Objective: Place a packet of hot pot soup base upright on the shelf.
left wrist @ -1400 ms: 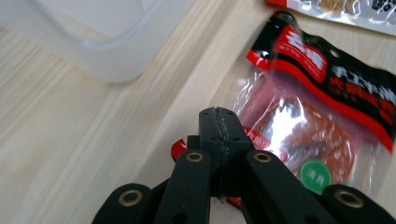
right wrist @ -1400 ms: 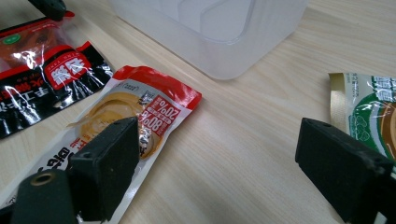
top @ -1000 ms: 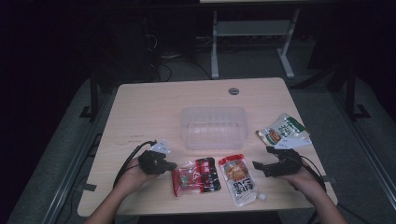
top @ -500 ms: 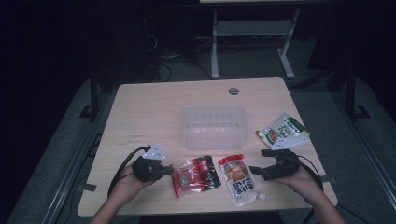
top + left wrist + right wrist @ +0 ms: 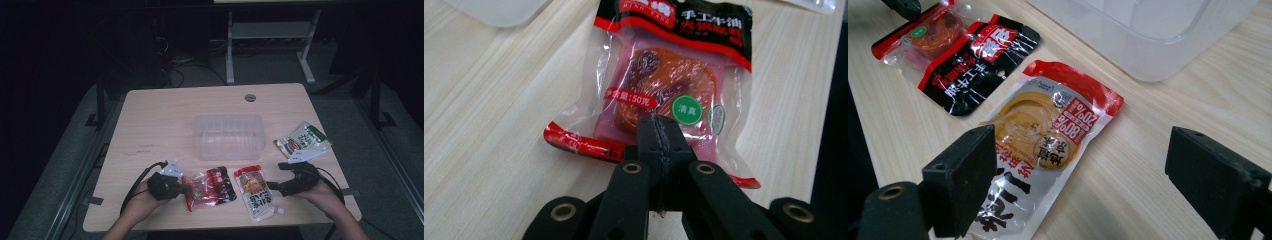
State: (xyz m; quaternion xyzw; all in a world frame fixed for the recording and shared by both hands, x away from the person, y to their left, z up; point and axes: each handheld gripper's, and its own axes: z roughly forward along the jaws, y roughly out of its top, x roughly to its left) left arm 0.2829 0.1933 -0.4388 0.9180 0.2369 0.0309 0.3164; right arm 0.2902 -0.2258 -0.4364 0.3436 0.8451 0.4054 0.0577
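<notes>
A red and black snack packet lies flat near the table's front edge. My left gripper is shut, its tips lying over the packet's near edge; I see no film between them. An orange and red sauce pouch lies just right of the packet. To the right of the pouch my right gripper is open and low over the table, its left jaw above the pouch's lower edge and nothing between the jaws.
A clear plastic container stands mid-table behind the packets. A green and white packet lies at the right, beyond my right hand. The wooden table has a round cable hole at the back.
My left gripper has shifted slightly toward the table's front edge, staying at the red and black packet's left end. The right gripper has barely moved.
</notes>
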